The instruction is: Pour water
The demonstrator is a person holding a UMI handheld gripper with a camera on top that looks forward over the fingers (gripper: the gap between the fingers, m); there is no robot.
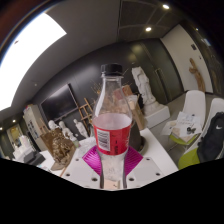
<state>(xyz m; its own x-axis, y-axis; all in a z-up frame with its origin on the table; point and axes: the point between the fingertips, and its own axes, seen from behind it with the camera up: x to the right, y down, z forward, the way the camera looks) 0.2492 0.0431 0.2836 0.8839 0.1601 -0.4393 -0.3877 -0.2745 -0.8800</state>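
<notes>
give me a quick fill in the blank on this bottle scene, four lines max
1. The bottle is closed with a ____ cap.
2. The label around the bottle is ____.
3. The bottle stands ____, not tilted.
4. The jaws' ____ pads show on either side of the bottle's lower part.

Missing words: black; red; upright; pink

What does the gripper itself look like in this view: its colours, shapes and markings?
The gripper shows two pale, whitish fingers, each with a magenta pad on its inner face. No cables, markings or sleeve are visible. Both fingers press on the bottle.
</notes>
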